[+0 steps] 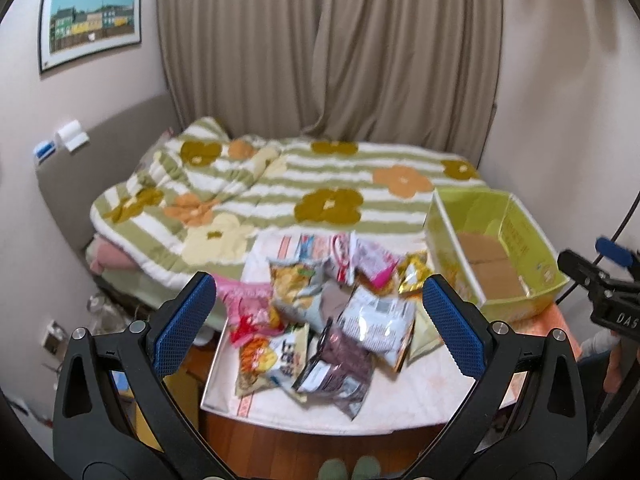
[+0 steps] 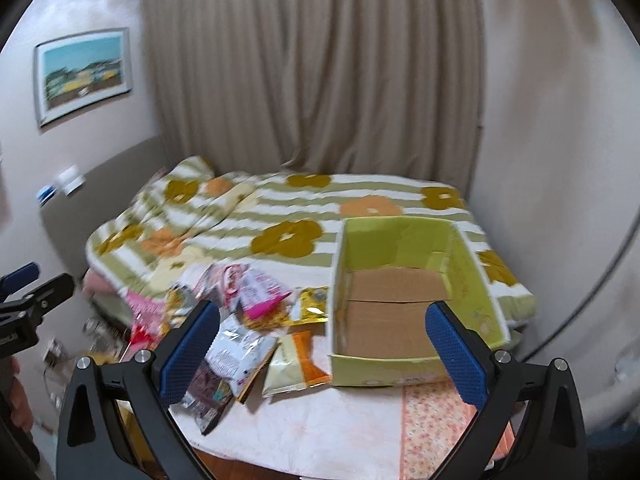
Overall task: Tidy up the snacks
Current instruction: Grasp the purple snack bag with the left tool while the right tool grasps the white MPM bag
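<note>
A heap of snack bags (image 1: 320, 312) lies on a small table with a pale cloth (image 1: 400, 404). To its right stands an empty yellow-green cardboard box (image 1: 500, 256). My left gripper (image 1: 320, 320) hovers open above the heap, nothing between its blue pads (image 1: 184, 324). In the right wrist view the same box (image 2: 404, 300) sits straight ahead, with the snack bags (image 2: 248, 336) to its left. My right gripper (image 2: 324, 340) is open and empty, held above the box's near wall. The right gripper (image 1: 600, 280) also shows at the left wrist view's right edge.
A bed with a green-striped flowered quilt (image 1: 304, 184) lies just behind the table, and beige curtains (image 1: 328, 48) hang behind it. A framed picture (image 1: 90, 20) is on the left wall. Wooden floor and a person's slippered feet (image 1: 348, 470) show below the table's front edge.
</note>
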Demonstrator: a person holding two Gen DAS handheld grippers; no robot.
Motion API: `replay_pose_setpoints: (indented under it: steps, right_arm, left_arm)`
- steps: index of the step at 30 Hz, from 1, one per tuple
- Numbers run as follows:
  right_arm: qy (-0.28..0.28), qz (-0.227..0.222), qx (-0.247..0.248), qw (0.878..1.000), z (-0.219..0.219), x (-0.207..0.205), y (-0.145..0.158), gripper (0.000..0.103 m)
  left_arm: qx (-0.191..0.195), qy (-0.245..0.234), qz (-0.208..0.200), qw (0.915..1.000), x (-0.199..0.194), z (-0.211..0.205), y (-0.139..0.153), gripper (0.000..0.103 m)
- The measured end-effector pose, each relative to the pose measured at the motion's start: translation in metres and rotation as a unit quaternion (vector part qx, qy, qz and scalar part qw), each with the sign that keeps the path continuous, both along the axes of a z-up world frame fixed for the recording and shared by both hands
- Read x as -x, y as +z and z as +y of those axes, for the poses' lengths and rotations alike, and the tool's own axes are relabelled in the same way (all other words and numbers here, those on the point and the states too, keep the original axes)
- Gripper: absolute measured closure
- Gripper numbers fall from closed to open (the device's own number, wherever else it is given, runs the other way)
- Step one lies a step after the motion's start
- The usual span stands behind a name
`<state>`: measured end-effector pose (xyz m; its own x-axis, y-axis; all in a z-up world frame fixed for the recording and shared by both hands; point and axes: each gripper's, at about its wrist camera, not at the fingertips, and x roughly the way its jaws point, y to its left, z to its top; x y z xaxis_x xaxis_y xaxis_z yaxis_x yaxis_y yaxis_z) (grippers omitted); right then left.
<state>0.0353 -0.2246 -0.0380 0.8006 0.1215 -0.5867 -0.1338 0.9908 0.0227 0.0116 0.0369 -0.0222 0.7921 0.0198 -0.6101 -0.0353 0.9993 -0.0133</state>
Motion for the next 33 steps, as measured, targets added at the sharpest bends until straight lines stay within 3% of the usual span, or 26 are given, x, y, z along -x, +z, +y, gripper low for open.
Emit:
replay_pose_setpoints:
  steps: [5,11,13,18,23,33]
  right_arm:
    - [0.092,0.027,0.026,0.995,0.018,-0.027,-0.023,0.001]
    - [0.195,0.070,0.060,0.976,0.040,-0.062,-0.064,0.001]
    - [0.228,0.086,0.078,0.967,0.051,-0.073,-0.075,0.001]
    - [0.330,0.141,0.127,0.925,0.085,-0.101,-0.113,0.001]
    - [0.369,0.190,0.166,0.895,0.110,-0.119,-0.154,0.001]
    - [0.413,0.263,0.179,0.853,0.135,-0.142,-0.206,0.001]
  left_arm:
    - [0.002,0.002,0.065,0.9979,-0.008,0.001,-0.042,0.000]
    - [-0.018,-0.022,0.131,0.9910,-0.020,-0.006,-0.098,0.000]
    - [-0.027,-0.039,0.142,0.9887,-0.024,-0.010,-0.112,0.000]
    - [-0.064,-0.083,0.162,0.9812,-0.038,-0.025,-0.145,0.000]
    - [-0.090,-0.120,0.185,0.9713,-0.055,-0.035,-0.180,0.000]
    - [-0.131,-0.168,0.207,0.9550,-0.083,-0.045,-0.222,0.001]
